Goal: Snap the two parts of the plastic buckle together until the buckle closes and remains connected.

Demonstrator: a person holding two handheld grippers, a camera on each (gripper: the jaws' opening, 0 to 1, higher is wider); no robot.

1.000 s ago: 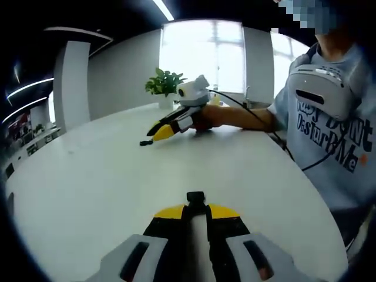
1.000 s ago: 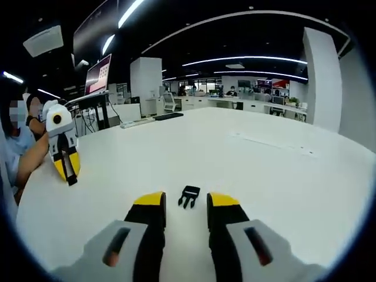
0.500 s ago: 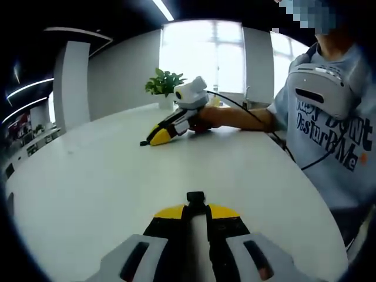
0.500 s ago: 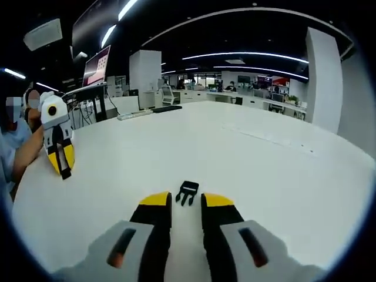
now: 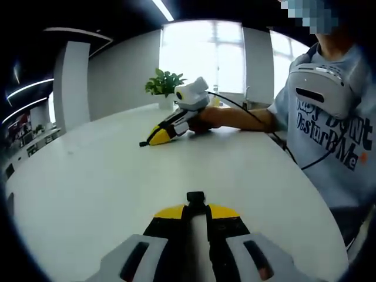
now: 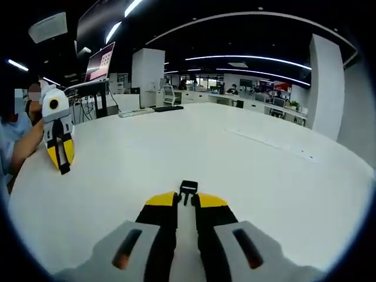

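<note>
One black buckle part [image 6: 188, 190] is seen in the right gripper view, pinched between the yellow tips of the right gripper [image 6: 187, 200], whose jaws are nearly closed around it just above the white table [image 6: 264, 170]. In the left gripper view, the other black buckle part [image 5: 195, 198] is clamped at the tips of the left gripper [image 5: 196, 208], its jaws drawn together on it. The two grippers are held well apart over the table. Behind the right gripper, a potted plant [image 5: 164, 83] is set near the window.
</note>
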